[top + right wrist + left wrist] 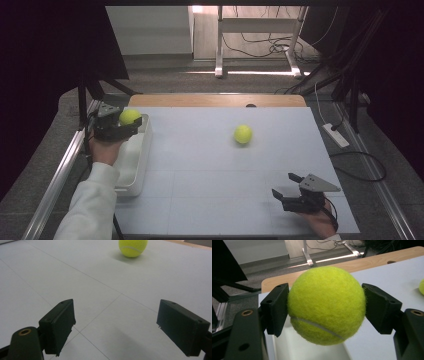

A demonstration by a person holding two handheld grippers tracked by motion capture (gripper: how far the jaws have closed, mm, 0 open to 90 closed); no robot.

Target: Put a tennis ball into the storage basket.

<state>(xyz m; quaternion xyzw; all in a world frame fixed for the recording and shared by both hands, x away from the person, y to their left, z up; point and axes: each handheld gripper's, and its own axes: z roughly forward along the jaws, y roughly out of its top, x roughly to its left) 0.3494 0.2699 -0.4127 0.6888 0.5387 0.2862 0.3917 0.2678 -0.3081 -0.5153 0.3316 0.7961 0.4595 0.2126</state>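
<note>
left gripper [131, 125] pinching tennis ball [129, 116] over white bin [131, 170]; right gripper [284, 187] spread; second ball [243, 134] mid-table.

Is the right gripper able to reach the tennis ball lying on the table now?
Probably yes. The right gripper is open and holds nothing, and bare table lies between it and the loose tennis ball.

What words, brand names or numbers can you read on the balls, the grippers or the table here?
None can be read.
The held tennis ball shows just its white seam, no brand mark.
The other tennis ball on the table shows a seam too, no print.
The left gripper, right gripper and white bin carry no visible label.
</note>
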